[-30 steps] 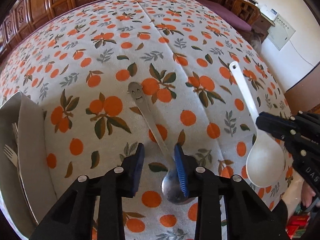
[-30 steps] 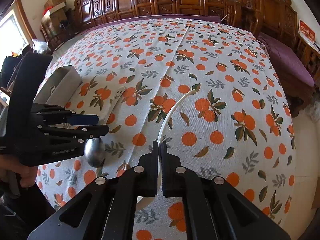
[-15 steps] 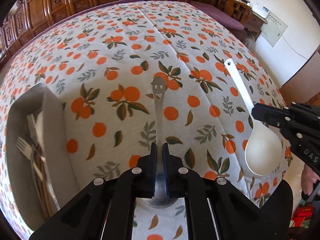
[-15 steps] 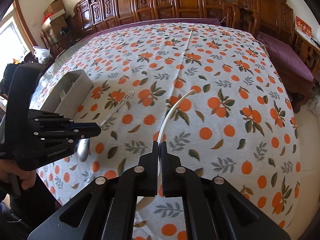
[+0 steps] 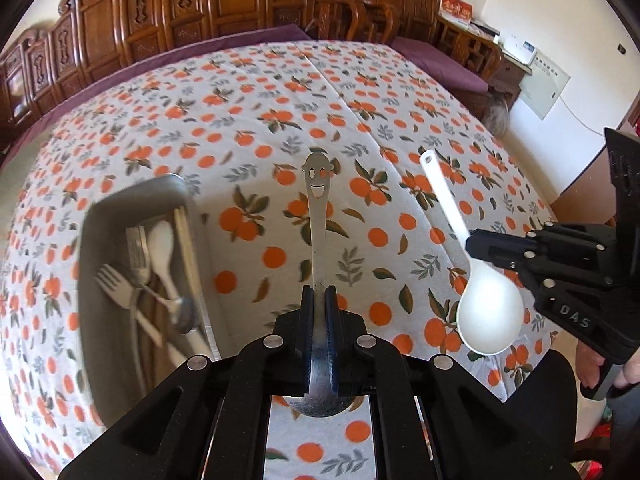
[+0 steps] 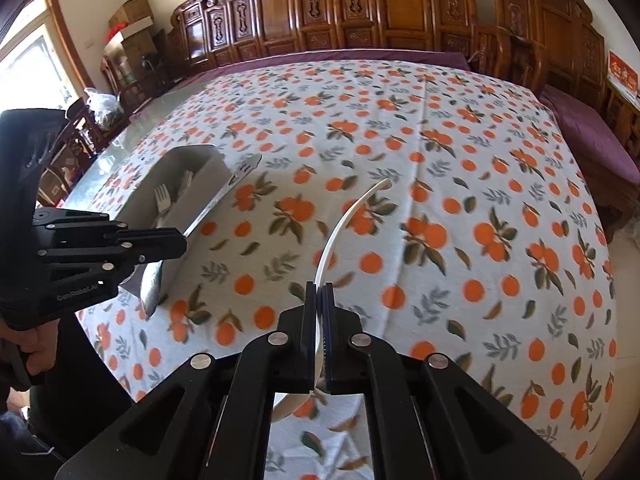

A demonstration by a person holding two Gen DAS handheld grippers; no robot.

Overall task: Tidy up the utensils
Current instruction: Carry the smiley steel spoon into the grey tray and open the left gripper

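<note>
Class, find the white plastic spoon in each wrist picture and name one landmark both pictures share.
Left wrist: white spoon at right, gripped by the right tool.
Right wrist: white spoon at centre, handle arcing up from the right tool.
Shared landmark: grey utensil tray.

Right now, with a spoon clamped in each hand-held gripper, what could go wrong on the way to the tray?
1. The left hand-held gripper pinches the metal smiley spoon on its thin neck; it could pivot or slip.
2. The white plastic spoon hangs close by; the two may collide.
3. The grey tray already holds forks; dropped spoons may tangle.
</note>
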